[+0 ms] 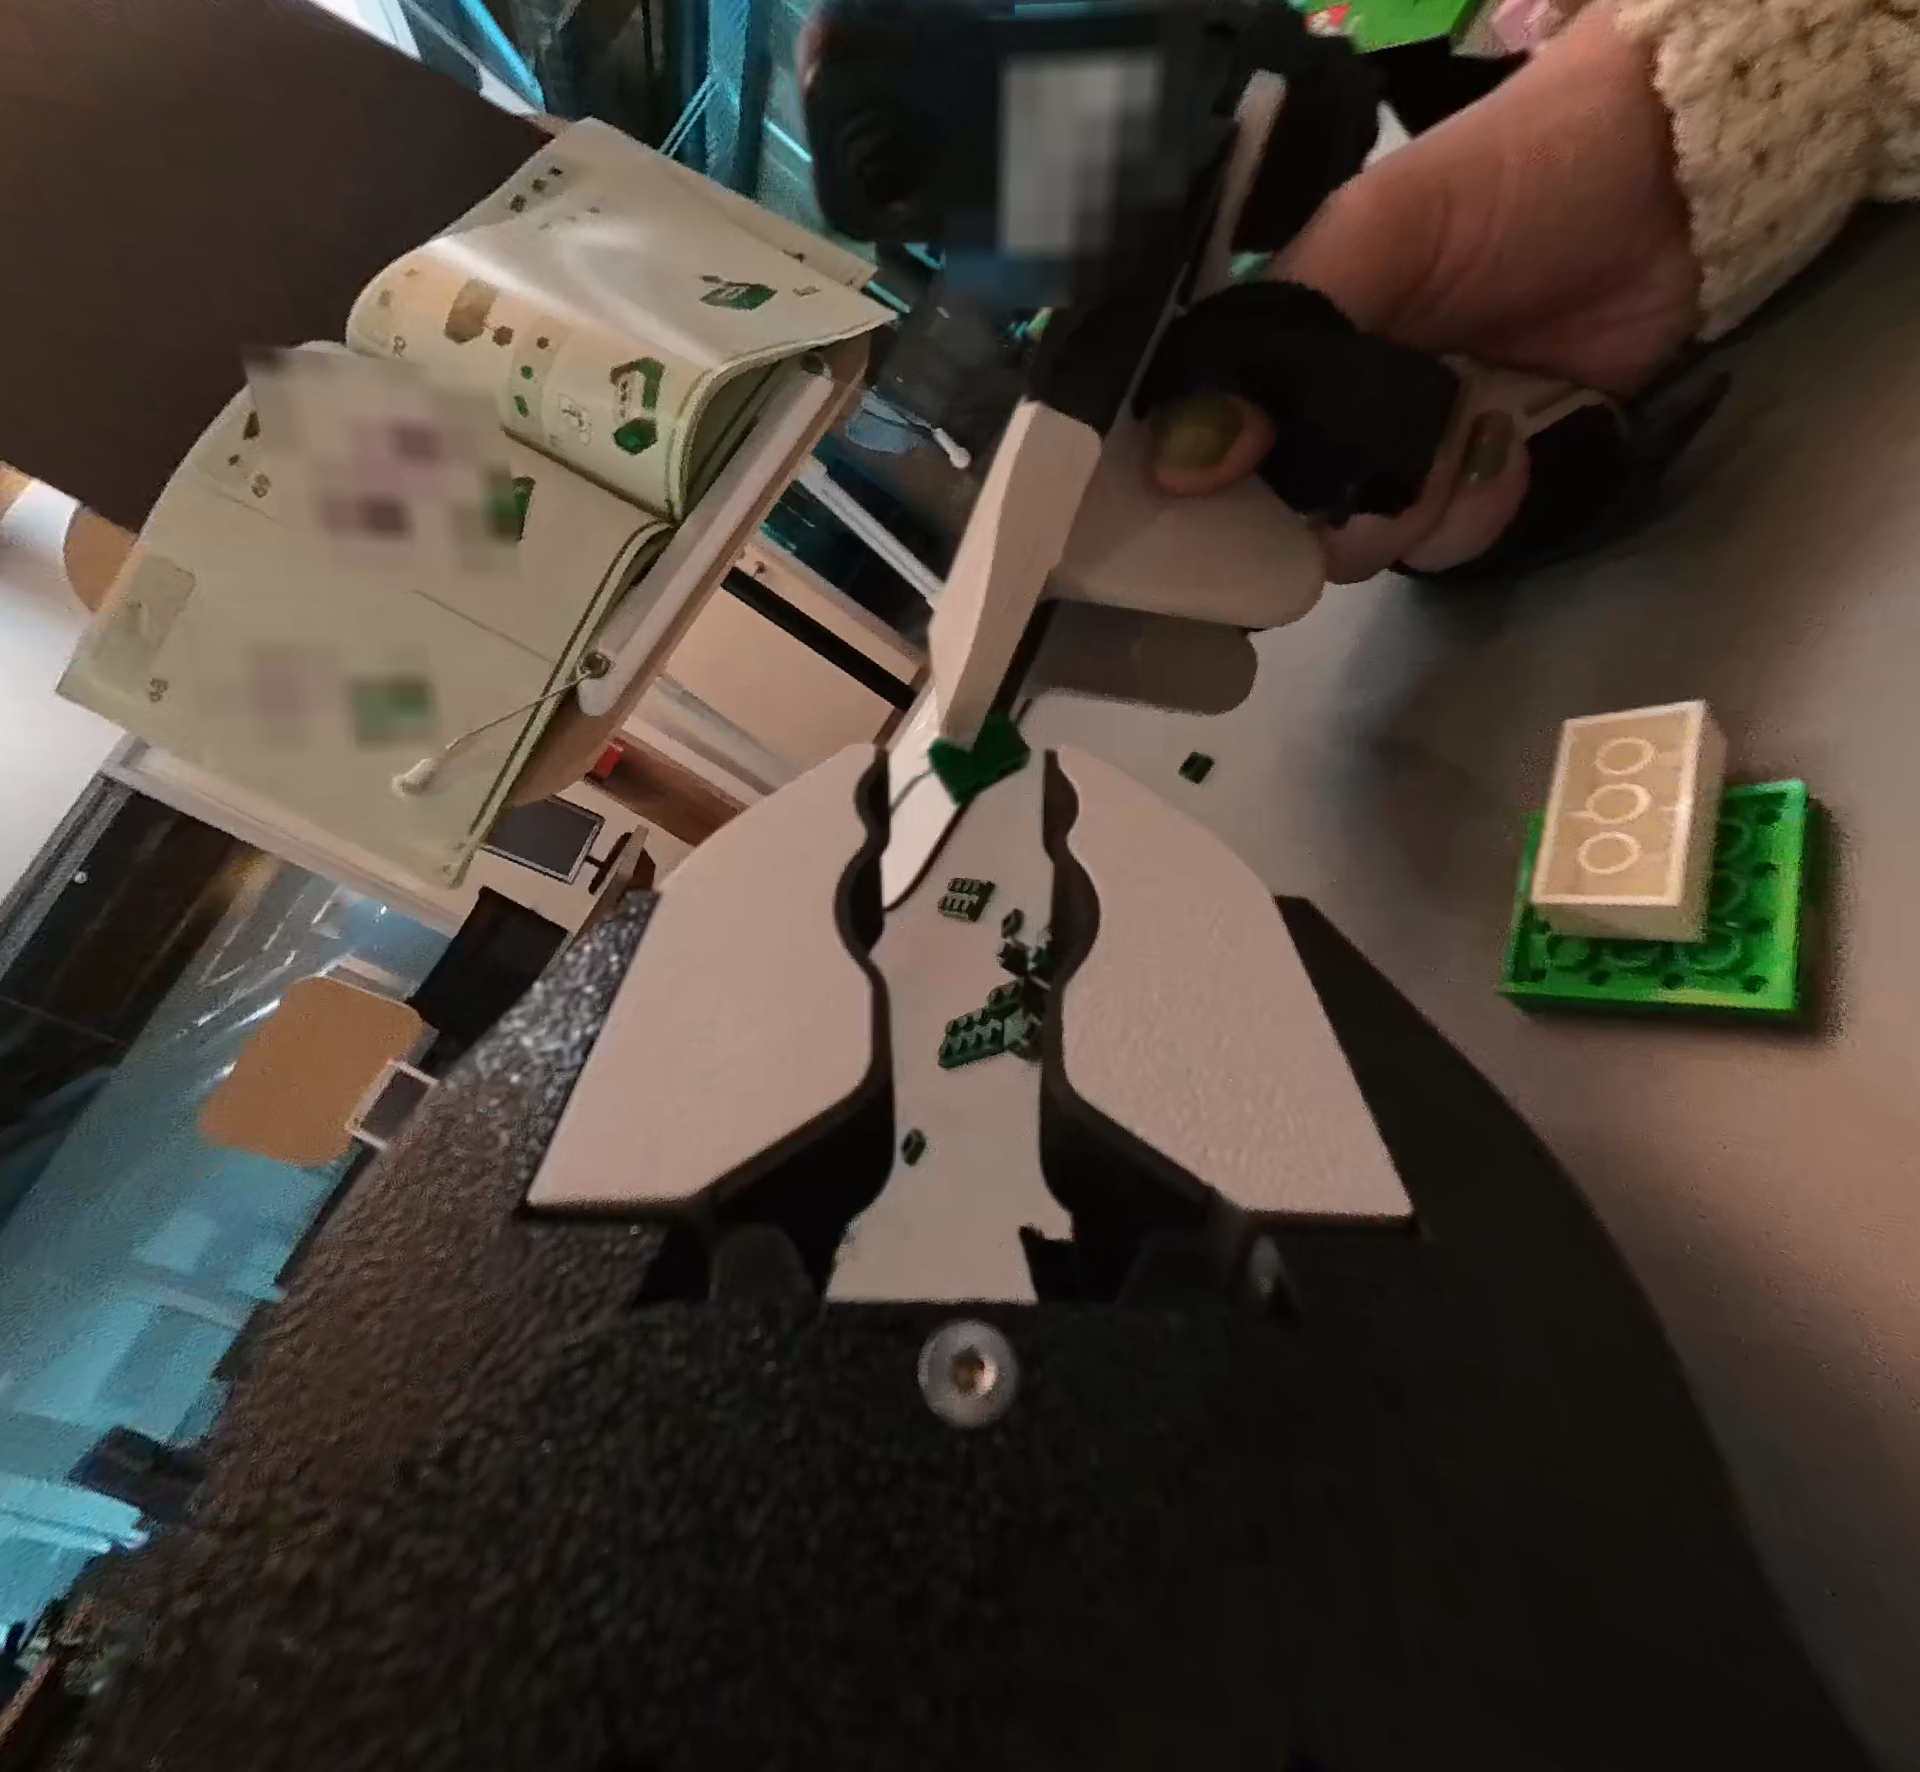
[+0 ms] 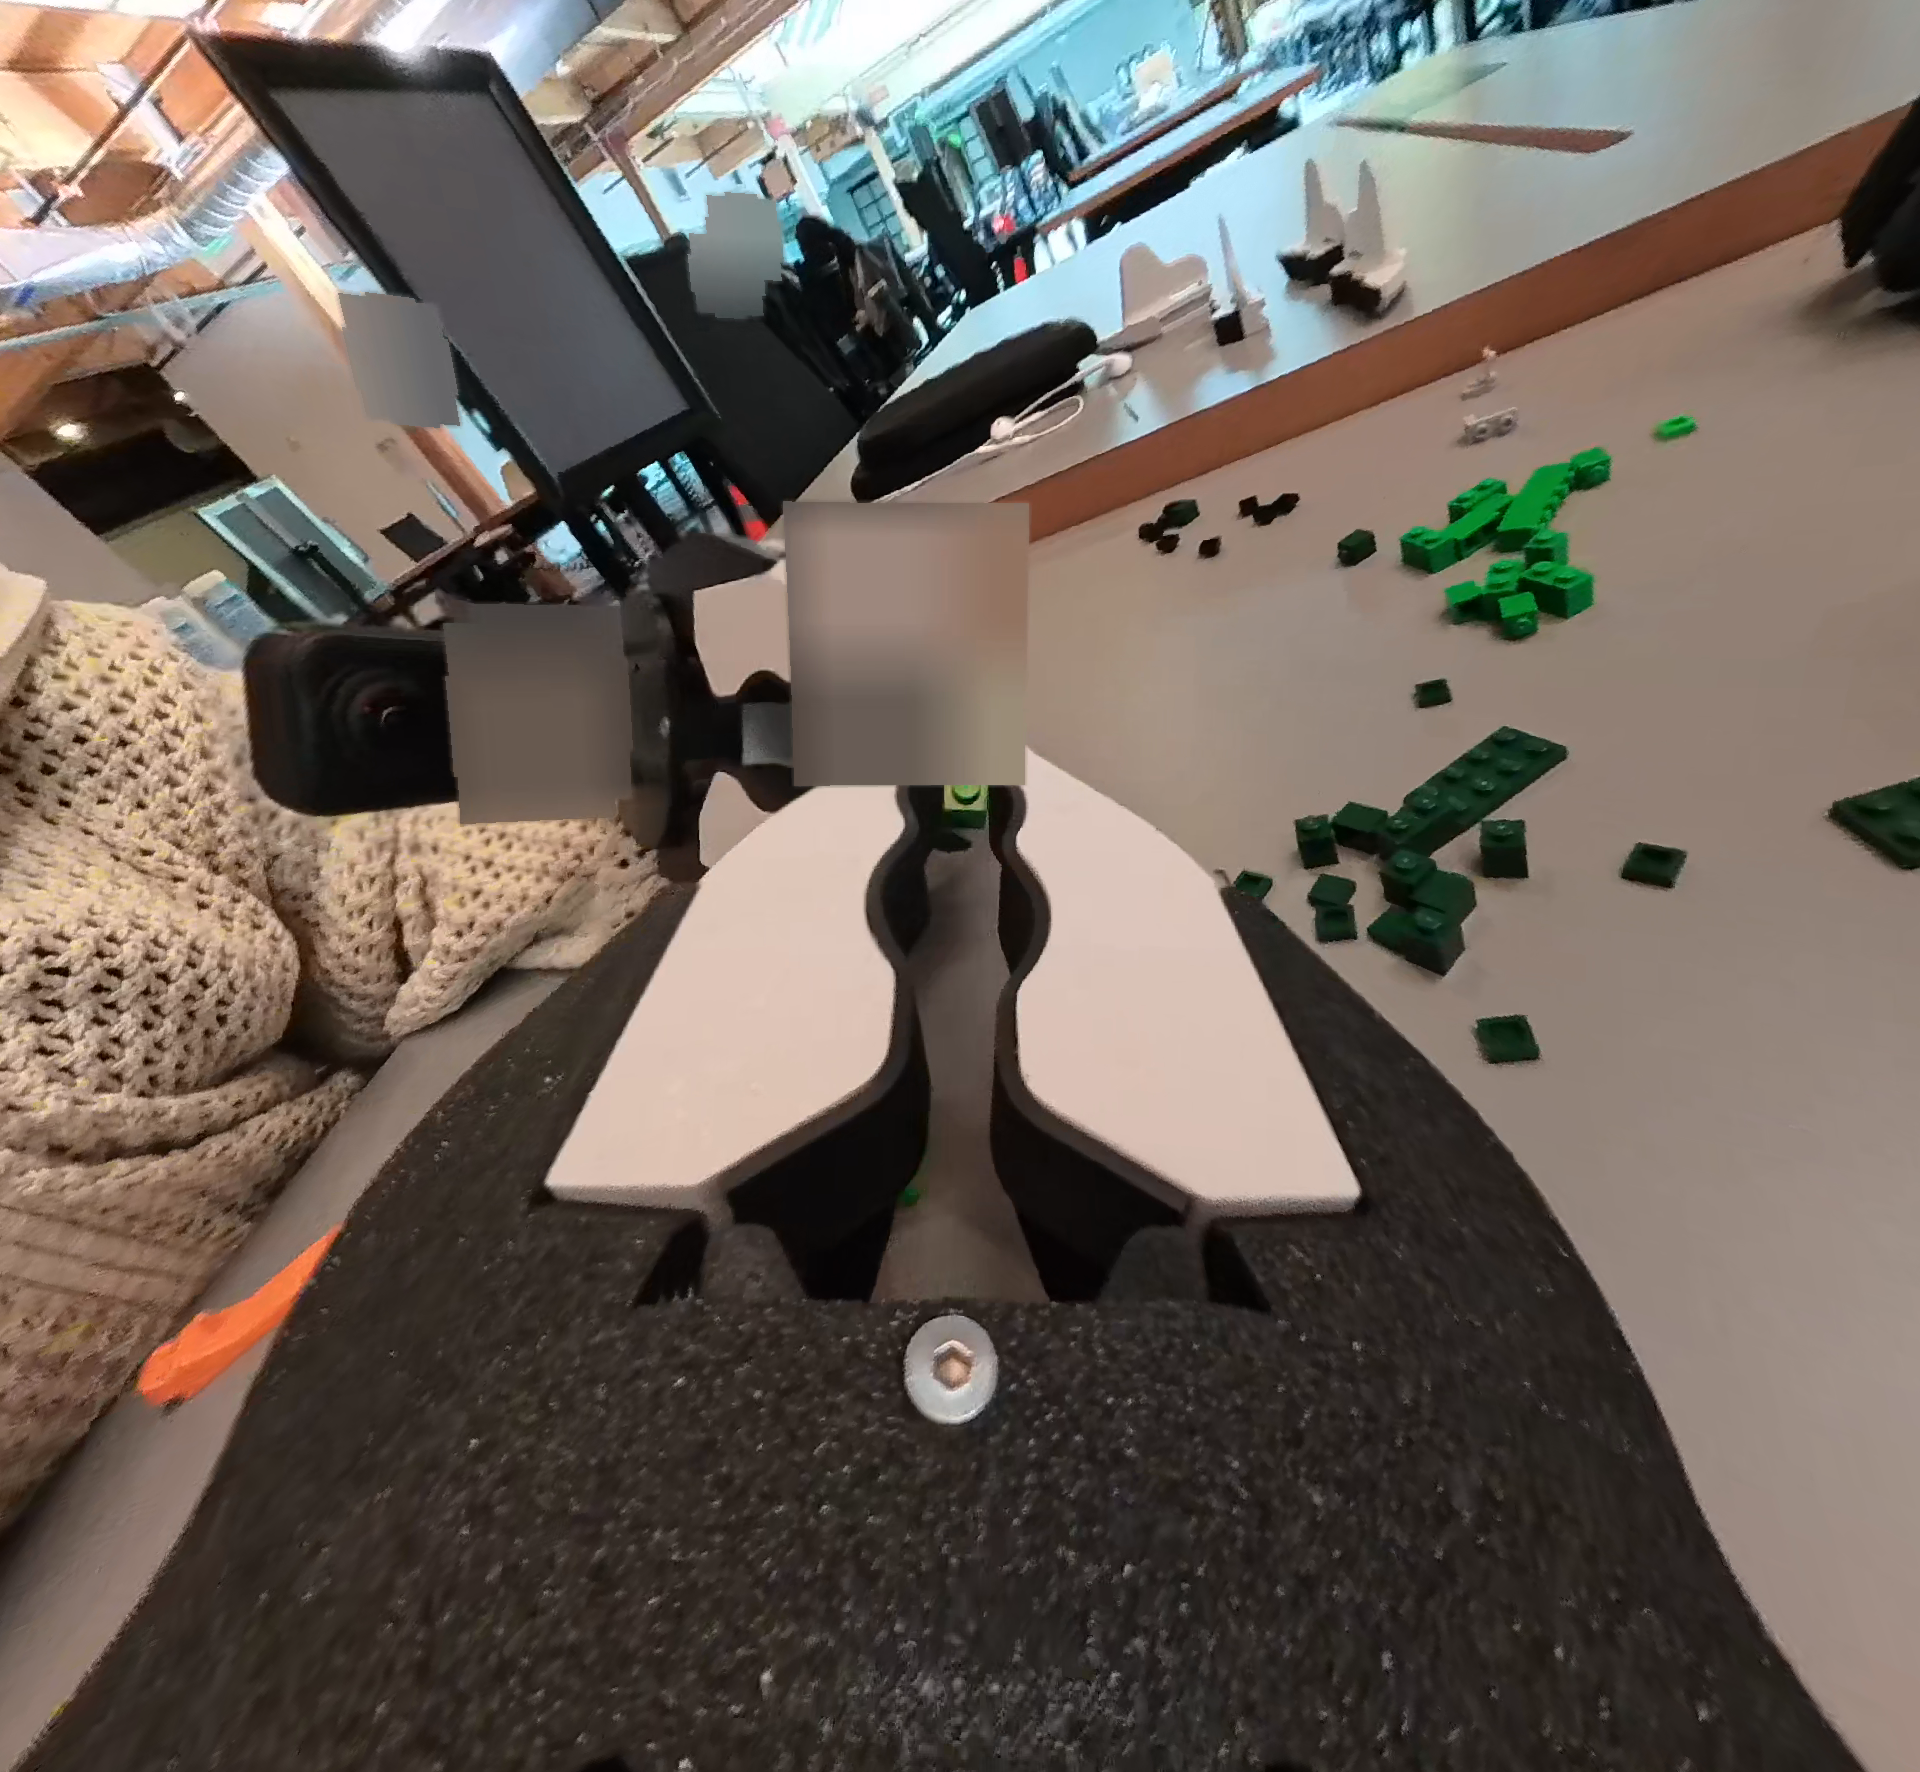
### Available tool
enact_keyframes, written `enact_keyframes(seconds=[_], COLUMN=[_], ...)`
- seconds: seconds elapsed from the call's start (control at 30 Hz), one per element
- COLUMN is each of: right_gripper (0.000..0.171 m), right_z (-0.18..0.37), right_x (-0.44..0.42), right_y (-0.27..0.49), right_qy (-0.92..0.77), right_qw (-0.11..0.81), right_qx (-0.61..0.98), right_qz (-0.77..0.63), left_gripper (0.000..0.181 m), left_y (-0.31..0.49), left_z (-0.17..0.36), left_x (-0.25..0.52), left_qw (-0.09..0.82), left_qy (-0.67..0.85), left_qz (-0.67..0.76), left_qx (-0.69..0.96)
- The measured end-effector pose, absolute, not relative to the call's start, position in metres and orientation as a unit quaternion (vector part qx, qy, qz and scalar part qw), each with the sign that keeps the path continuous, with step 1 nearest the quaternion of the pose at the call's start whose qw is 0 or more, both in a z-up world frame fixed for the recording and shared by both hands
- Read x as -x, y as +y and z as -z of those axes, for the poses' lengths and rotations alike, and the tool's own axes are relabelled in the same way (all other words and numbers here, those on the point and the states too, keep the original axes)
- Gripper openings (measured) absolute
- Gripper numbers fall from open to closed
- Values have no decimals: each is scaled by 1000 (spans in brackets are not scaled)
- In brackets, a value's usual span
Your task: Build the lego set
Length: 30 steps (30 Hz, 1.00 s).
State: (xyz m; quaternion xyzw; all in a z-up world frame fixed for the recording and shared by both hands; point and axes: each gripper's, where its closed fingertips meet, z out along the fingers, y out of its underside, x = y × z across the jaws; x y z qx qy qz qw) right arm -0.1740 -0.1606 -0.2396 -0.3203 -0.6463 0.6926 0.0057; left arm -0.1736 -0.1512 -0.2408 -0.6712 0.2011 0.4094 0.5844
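My right gripper (image 2: 961, 803) is shut on a small bright green brick (image 2: 964, 797). In the left wrist view it comes down from the upper right in a person's hand (image 1: 1475, 268) and holds that brick (image 1: 977, 766) right at my left gripper's fingertips. My left gripper (image 1: 966, 772) is open, its white fingers (image 1: 748, 974) on either side of the brick. A bright green plate (image 1: 1662, 984) with a tan block (image 1: 1626, 823) on it lies on the grey table to the right. Loose dark green pieces (image 1: 997, 995) show through the gap between the fingers.
An open instruction booklet (image 1: 468, 496) stands on a holder at the left. Piles of bright green bricks (image 2: 1507, 548), dark green pieces (image 2: 1434, 839) and small black pieces (image 2: 1195, 527) lie on the table (image 2: 1195, 683). An orange tool (image 2: 239, 1327) and a knitted sleeve (image 2: 156, 891) are at the left. The tips of both grippers are at nearly the same place.
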Motion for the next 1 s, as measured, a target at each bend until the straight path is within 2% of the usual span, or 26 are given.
enact_keyframes(seconds=[0.07,0.2,0.33,0.43,0.5,0.67,0.77,1.0], right_gripper=[8,8,8,8,8,7,7,7], right_z=[233,216,208,205,206,207,218,225], right_x=[178,185,184,179,177,177,175,170], right_y=[-154,-134,-131,-141,-144,-143,-158,-168], right_qy=[-631,-608,-629,-628,-631,-631,-652,-664], right_qw=[51,240,466,583,614,675,678,665], right_qx=[319,287,188,102,72,26,-25,-55], right_qz=[-706,-700,-593,-505,-468,-380,-339,-337], left_gripper=[30,27,13,6,5,20,31,24], left_y=[-152,-154,-154,-154,-157,-160,-158,-157], left_z=[241,238,225,222,223,223,222,226], left_x=[176,179,175,171,177,179,172,169], left_qw=[588,616,676,693,693,691,696,687], left_qy=[187,142,30,-37,-73,-94,-87,-50], left_qz=[-400,-347,-175,-34,11,77,117,74], left_qx=[678,693,715,719,718,713,703,721])
